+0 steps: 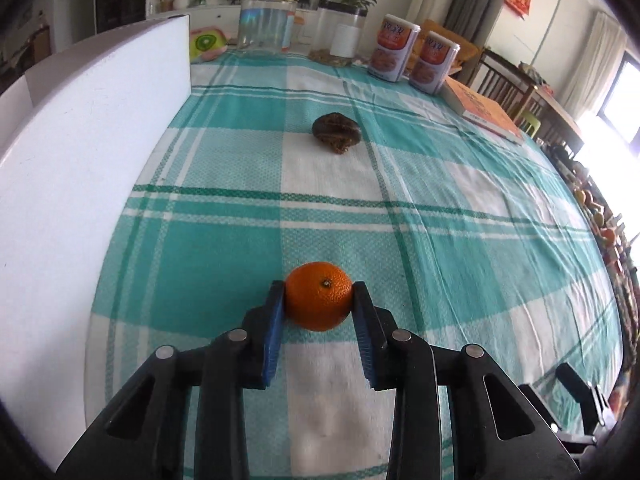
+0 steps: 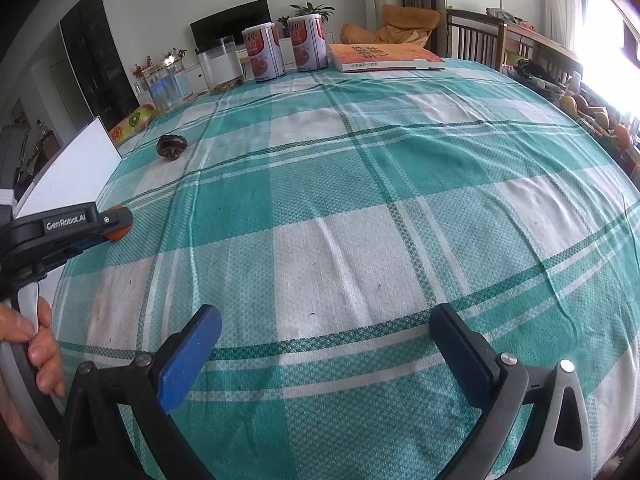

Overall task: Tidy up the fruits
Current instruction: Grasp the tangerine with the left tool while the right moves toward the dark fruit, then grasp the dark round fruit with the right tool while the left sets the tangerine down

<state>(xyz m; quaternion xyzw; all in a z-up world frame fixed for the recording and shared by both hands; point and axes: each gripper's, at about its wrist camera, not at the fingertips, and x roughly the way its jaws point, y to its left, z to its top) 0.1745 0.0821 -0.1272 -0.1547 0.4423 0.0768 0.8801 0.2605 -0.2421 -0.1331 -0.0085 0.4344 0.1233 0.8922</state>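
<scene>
My left gripper (image 1: pixel 319 294) is shut on a small orange mandarin (image 1: pixel 319 295), its blue pads pressing both sides, low over the checked tablecloth (image 1: pixel 440 248). A dark brown wrinkled fruit (image 1: pixel 337 132) lies farther ahead on the cloth; it also shows in the right wrist view (image 2: pixel 172 146). In the right wrist view the left gripper (image 2: pixel 116 222) shows at the left edge with the mandarin (image 2: pixel 119 234) mostly hidden. My right gripper (image 2: pixel 326 354) is open wide and empty above the cloth.
A white board (image 1: pixel 80 168) stands along the table's left side. At the far edge stand a glass jar (image 1: pixel 268 20), a clear canister (image 1: pixel 340 36), two cans (image 1: pixel 416 56), and a book (image 1: pixel 484 110). Chairs (image 2: pixel 476 40) and a shelf with fruit (image 2: pixel 600 120) lie at the right.
</scene>
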